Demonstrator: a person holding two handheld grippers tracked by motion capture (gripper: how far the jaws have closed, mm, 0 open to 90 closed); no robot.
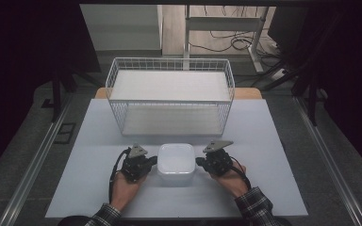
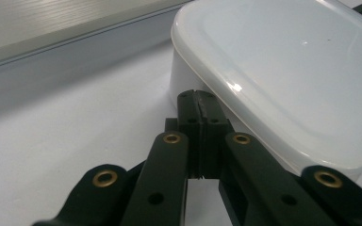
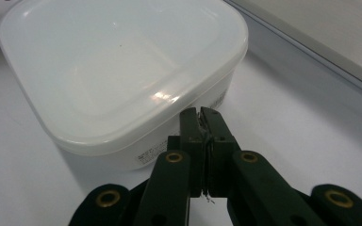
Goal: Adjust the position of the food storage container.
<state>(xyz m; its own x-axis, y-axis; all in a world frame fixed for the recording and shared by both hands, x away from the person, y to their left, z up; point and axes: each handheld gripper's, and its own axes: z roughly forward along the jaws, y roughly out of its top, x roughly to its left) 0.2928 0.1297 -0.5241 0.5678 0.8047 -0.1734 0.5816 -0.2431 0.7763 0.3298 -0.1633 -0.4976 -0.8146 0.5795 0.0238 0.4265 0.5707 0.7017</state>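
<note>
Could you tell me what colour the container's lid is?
Translucent white lid, clearest in the right gripper view.

1. A white board [image 1: 264,141] covers the table top.
2. A white wire basket [image 1: 169,94] stands on the far half of the board, its long side facing the person. It has a flat white bottom.
3. A white plastic container [image 1: 176,162] with a closed lid sits on the board, near the basket's front side and apart from it.
4. A strip of wooden table edge [image 1: 247,93] shows behind the basket.
5. Dark cables [image 1: 226,42] lie on the floor beyond the table, beside a white metal frame [image 1: 226,23].
</note>
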